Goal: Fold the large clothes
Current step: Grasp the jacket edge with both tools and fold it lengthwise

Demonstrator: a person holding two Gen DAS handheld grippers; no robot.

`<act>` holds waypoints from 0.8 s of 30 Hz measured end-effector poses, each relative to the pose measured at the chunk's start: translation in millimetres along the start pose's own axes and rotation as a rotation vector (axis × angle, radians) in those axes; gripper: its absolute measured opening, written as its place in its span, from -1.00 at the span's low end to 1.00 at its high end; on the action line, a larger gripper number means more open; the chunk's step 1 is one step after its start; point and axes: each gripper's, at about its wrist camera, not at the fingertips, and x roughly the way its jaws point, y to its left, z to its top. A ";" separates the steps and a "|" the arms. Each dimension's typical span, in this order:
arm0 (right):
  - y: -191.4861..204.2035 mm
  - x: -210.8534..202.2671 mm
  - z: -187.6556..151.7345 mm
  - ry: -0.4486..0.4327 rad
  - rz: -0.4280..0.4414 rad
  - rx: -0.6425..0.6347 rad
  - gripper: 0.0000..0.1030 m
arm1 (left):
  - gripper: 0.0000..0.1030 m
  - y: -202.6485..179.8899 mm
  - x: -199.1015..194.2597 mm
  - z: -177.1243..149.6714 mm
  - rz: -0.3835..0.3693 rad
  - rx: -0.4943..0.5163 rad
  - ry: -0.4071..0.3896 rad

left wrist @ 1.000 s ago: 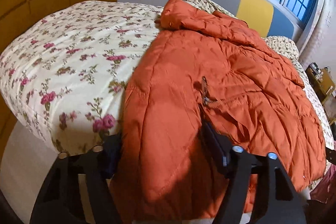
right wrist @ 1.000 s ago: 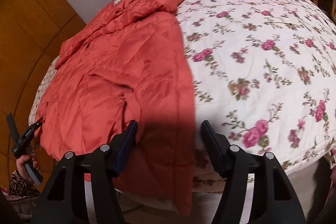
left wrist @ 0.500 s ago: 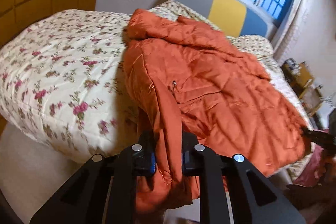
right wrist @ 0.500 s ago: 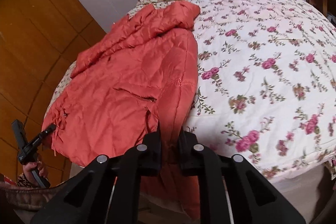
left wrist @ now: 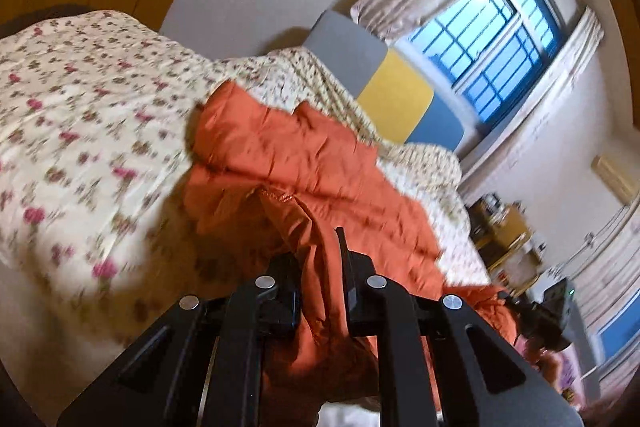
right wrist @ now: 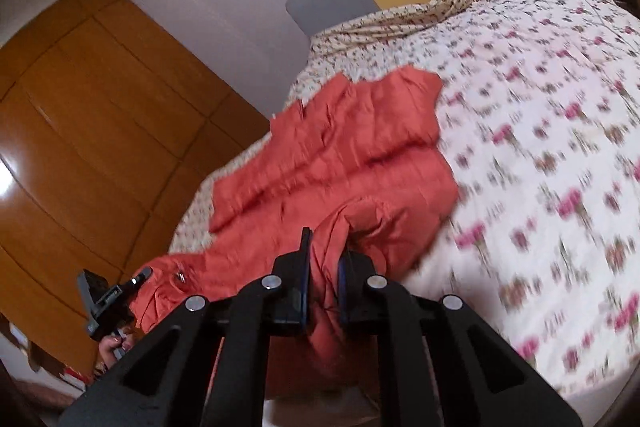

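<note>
1. Left wrist view: the left gripper is clamped on a bunched fold of the orange puffer jacket at its near hem. The rest of the jacket trails up the floral bedspread toward the headboard. The right gripper shows low at the right, seemingly pinching the other hem corner, but that bit is blurry so I wouldn't swear to it.

2. Right wrist view: the right gripper is pinched tight on the hem too, with jacket fabric squeezed between the pads. The left gripper sits off to the left in a hand.

3. My take on doing this fold well: keep both corners level and the hem taut between them, carry it toward the collar end, and lay it down square so the puffy layers don't slide or twist.
</note>
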 end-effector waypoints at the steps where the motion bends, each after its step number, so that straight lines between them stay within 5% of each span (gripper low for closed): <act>1: -1.4 3.6 7.8 -0.007 0.009 0.016 -0.81 | -0.75 -0.1 3.3 6.5 0.001 -0.006 -0.006; 16: -61.4 110.1 116.5 0.006 0.018 0.270 -0.74 | -0.75 33.4 114.5 95.1 0.095 -0.079 0.019; 24: -95.4 154.6 126.0 -0.026 0.066 0.382 -0.37 | -0.63 51.6 166.9 105.5 0.174 -0.073 0.085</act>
